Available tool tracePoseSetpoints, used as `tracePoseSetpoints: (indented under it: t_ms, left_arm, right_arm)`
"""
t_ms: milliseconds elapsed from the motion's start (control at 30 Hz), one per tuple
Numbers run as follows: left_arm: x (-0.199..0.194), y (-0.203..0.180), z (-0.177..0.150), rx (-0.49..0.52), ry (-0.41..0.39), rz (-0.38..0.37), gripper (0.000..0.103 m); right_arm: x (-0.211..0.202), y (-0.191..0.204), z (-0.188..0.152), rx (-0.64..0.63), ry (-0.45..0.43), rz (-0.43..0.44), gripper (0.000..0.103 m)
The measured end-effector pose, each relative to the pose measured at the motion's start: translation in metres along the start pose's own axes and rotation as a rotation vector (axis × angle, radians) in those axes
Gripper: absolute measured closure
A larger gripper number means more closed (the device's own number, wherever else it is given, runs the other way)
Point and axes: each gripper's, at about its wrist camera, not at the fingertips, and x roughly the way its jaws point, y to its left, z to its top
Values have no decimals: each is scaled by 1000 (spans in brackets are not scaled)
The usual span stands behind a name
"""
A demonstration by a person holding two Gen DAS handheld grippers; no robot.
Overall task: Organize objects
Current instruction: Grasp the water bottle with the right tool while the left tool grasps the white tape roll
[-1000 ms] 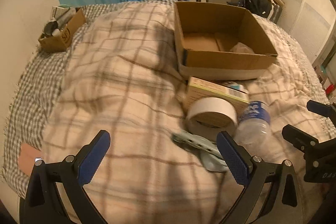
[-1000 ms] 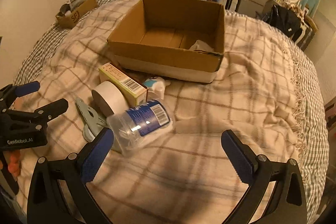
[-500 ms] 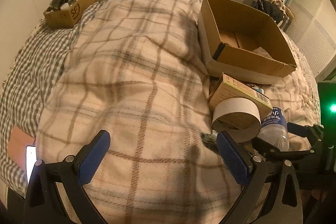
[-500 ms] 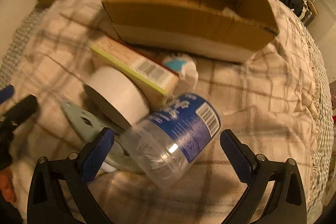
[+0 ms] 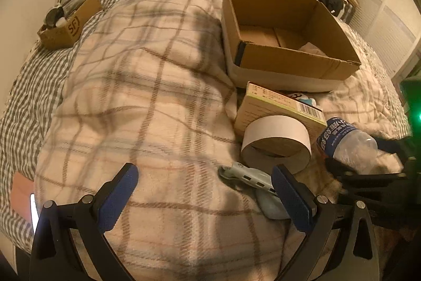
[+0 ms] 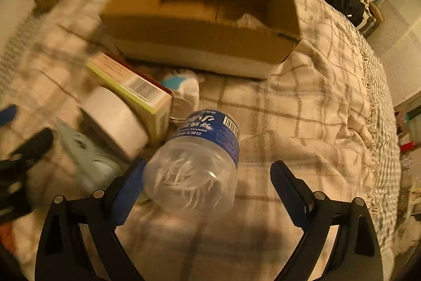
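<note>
A clear plastic jar with a blue label (image 6: 197,162) lies on the plaid blanket, between my right gripper's (image 6: 210,191) open fingers, touching the left pad. It also shows in the left wrist view (image 5: 347,144). Beside it lie a white tape roll (image 5: 276,144), a yellow-green carton (image 5: 279,107), a pale blue-grey tool (image 5: 252,181) and a small white-and-blue item (image 6: 181,86). Behind them stands an open cardboard box (image 5: 289,62) holding a crumpled white thing. My left gripper (image 5: 208,199) is open and empty over the blanket, left of the pile.
A small cardboard box (image 5: 68,23) full of items sits at the bed's far left corner. A phone (image 5: 33,207) lies at the bed's left edge. Furniture and a dark bag (image 6: 344,4) stand beyond the bed. Bare blanket (image 6: 315,123) spreads right of the jar.
My right gripper has moved forward and down onto the jar, which now lies between its fingers. My left gripper has swung a little; the pile has not moved.
</note>
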Motion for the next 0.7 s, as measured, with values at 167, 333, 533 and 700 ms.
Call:
tracePoseSetpoints:
  t_ms: [167, 333, 533, 700]
  left_arm:
    - [-1, 9, 0, -49, 4, -18, 0]
    - [-1, -13, 3, 6, 3, -56, 0]
    - [18, -50, 11, 75, 33, -123, 0]
    - [38, -68, 16, 124, 73, -126, 0]
  right_arm:
    - [9, -8, 2, 36, 18, 69, 38]
    - [-28, -27, -4, 62, -88, 122, 42]
    - [-49, -38, -3, 32, -173, 95, 42]
    - [-48, -47, -3, 45, -192, 118, 42]
